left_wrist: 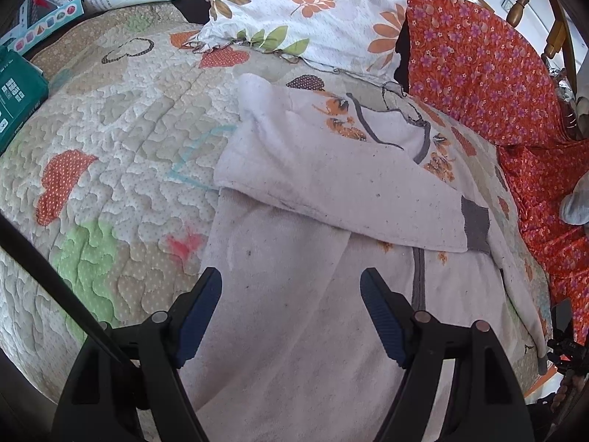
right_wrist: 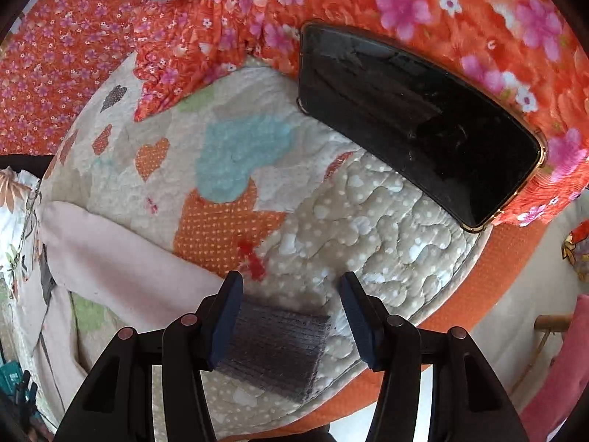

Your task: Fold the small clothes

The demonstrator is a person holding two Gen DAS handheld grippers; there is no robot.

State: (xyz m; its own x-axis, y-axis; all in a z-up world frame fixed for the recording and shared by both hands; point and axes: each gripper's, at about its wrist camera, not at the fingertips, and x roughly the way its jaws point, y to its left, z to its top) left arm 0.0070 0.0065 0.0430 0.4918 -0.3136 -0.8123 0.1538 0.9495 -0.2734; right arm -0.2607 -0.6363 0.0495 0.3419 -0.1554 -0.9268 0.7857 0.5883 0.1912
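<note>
A small pale pink top (left_wrist: 331, 169) with orange flower prints and grey trim lies on a quilted bedspread (left_wrist: 121, 121); one sleeve is folded across its body, ending in a grey cuff (left_wrist: 476, 228). My left gripper (left_wrist: 291, 294) is open just above the garment's lower part. In the right wrist view the other sleeve (right_wrist: 121, 254) stretches out to the right, and its grey ribbed cuff (right_wrist: 276, 350) lies between the open fingers of my right gripper (right_wrist: 291, 305), which hovers over the bed's corner.
A black phone (right_wrist: 416, 125) lies on an orange flowered cloth (right_wrist: 368, 3) beyond the right gripper. A flowered pillow (left_wrist: 305, 11) and a green box (left_wrist: 18, 92) sit at the quilt's far side. The bed edge (right_wrist: 489, 287) is close right.
</note>
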